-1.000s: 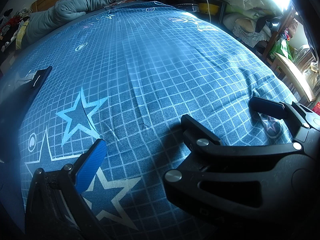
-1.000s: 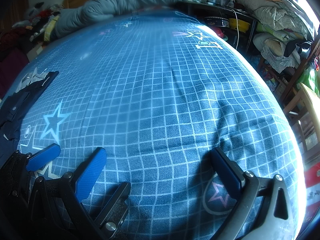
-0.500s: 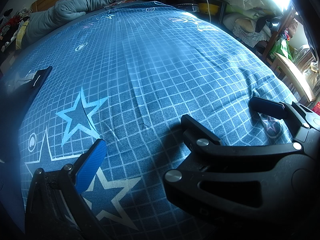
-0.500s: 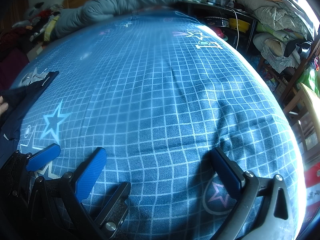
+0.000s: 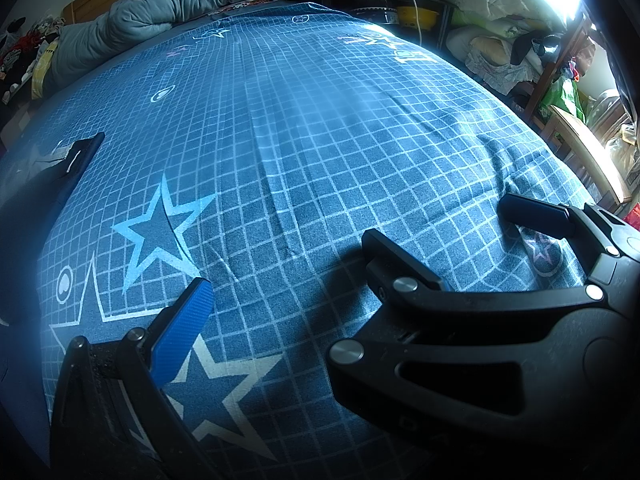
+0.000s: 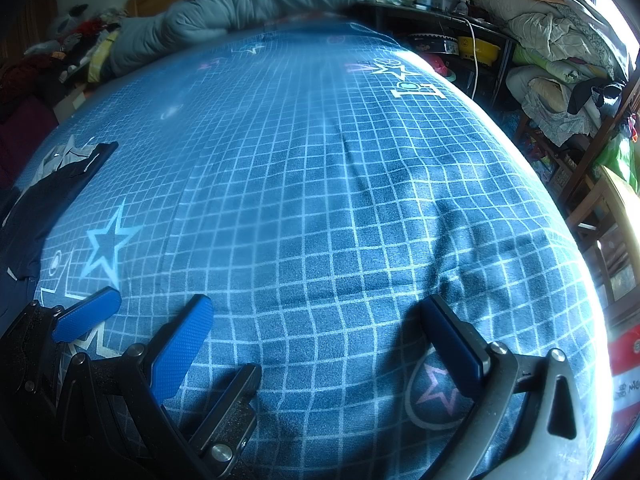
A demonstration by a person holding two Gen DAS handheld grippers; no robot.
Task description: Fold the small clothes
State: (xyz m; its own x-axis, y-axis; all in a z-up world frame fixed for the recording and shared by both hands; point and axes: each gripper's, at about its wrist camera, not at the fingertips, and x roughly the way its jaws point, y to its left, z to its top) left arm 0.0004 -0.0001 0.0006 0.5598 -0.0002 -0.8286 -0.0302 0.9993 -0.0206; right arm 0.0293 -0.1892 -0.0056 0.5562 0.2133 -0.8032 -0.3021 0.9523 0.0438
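Note:
A dark navy garment (image 6: 44,204) with a white trim lies at the far left edge of the bed, also seen in the left wrist view (image 5: 48,176). Both grippers rest low on the blue grid-and-star bedsheet (image 6: 320,184), well to the right of the garment. My right gripper (image 6: 320,320) is open and empty, with a blue finger (image 6: 184,344) on its left and a dark finger (image 6: 452,340) on its right. My left gripper (image 5: 288,276) is open and empty; the right gripper's body (image 5: 500,320) fills the right of its view.
A grey quilt (image 6: 248,4) is bunched at the head of the bed. A cluttered desk (image 6: 460,32), piled bedding (image 6: 552,28) and a wooden chair (image 6: 600,216) stand along the right side. The sheet has soft wrinkles near the right edge.
The dark garment at the left edge shifted slightly; a hand showed beside it half a second ago and is gone now. Both grippers stayed still.

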